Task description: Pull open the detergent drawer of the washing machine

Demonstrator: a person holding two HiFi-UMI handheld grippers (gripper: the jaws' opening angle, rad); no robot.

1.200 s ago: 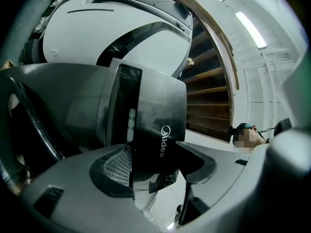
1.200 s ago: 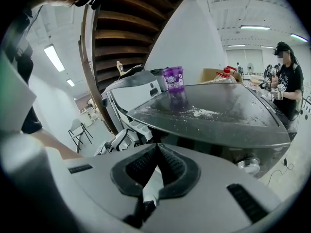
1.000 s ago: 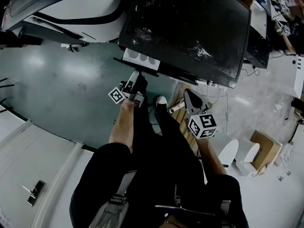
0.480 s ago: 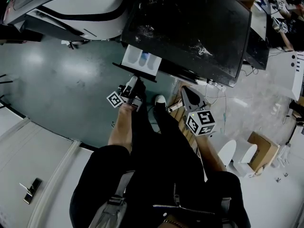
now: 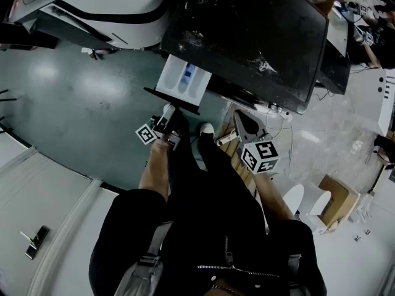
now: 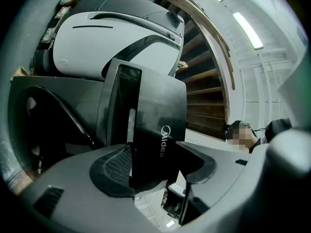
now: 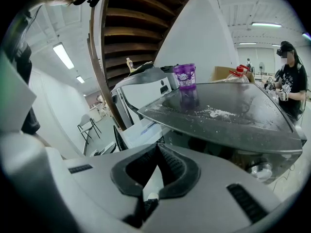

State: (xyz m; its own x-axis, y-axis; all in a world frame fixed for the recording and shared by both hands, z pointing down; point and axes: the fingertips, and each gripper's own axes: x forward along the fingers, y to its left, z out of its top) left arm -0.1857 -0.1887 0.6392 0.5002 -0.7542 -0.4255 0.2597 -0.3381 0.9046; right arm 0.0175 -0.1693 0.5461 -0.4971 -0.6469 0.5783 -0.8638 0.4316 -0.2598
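The washing machine point(image 5: 247, 36) has a dark, dusty top. Its detergent drawer point(image 5: 183, 81) stands pulled out, showing white and blue compartments. My left gripper point(image 5: 168, 115) is shut on the drawer's dark front panel point(image 5: 171, 102). In the left gripper view the panel point(image 6: 150, 115) carries a logo and sits clamped between the pads of the left gripper point(image 6: 155, 154). My right gripper point(image 5: 245, 127) hangs beside the machine's front, shut with nothing in it. In the right gripper view, the tips of the right gripper point(image 7: 156, 152) touch, and the drawer point(image 7: 141, 129) shows beyond them.
A second white and black machine point(image 5: 92, 5) stands at the upper left. A wooden pallet point(image 5: 237, 156) lies under the washer, and a cardboard box point(image 5: 336, 202) sits at the right. A purple cup point(image 7: 185, 75) stands on the washer top. A person point(image 7: 290, 81) is behind.
The drawer has slid further out of the machine, showing more of its compartments. My left gripper has moved back toward me with the panel. The right gripper has hardly moved.
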